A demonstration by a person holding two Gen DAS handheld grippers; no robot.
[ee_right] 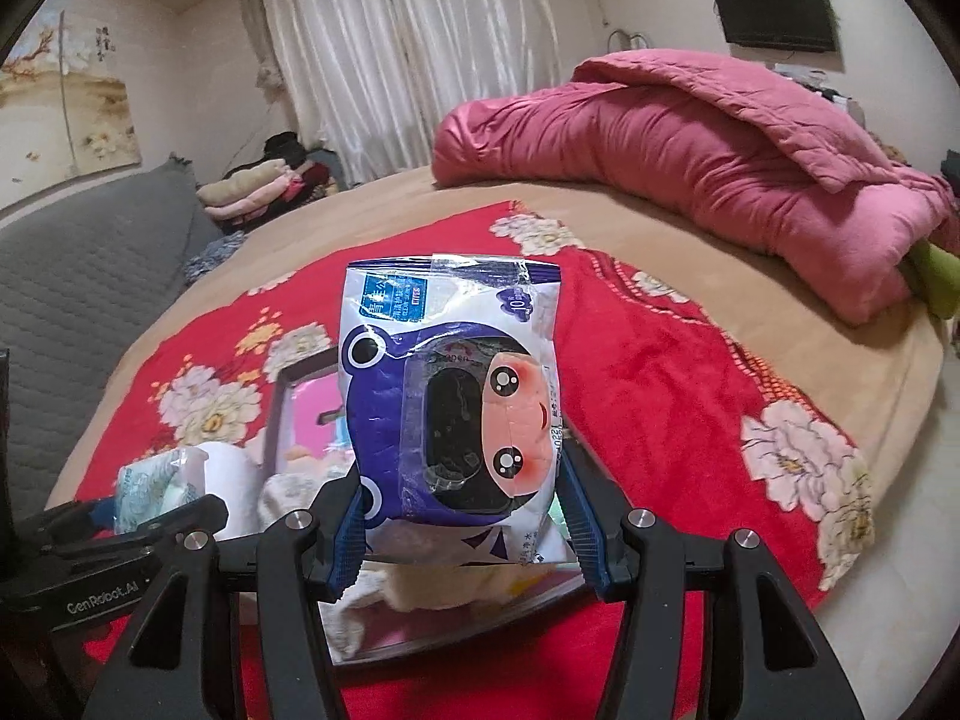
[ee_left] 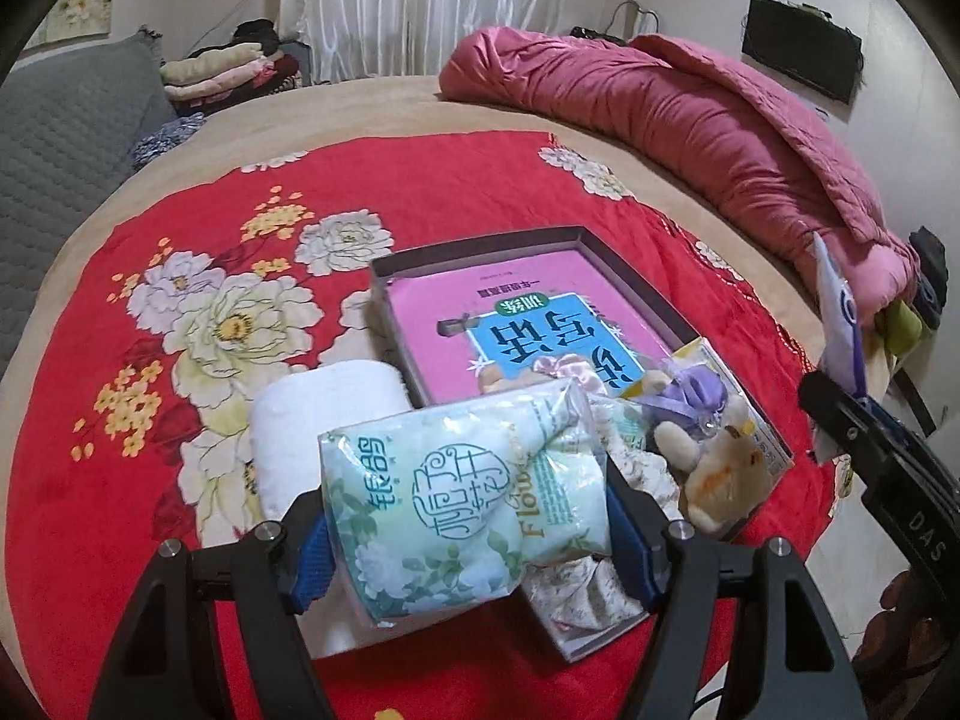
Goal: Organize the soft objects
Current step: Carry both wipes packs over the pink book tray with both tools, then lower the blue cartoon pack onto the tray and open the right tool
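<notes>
Two grippers; two packs [ee_left: 456, 498] [ee_right: 456, 408]

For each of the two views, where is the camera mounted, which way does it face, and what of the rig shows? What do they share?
Left wrist: sits behind the left gripper, looking down over the bed at the open box; its fingers clamp a green tissue pack, and the right gripper shows at the right edge.
Right wrist: sits behind the right gripper, facing across the bed; its fingers clamp a blue wipes pack, with the left gripper at lower left.
Shared: red floral blanket, pink quilt, box, white curtains.
</notes>
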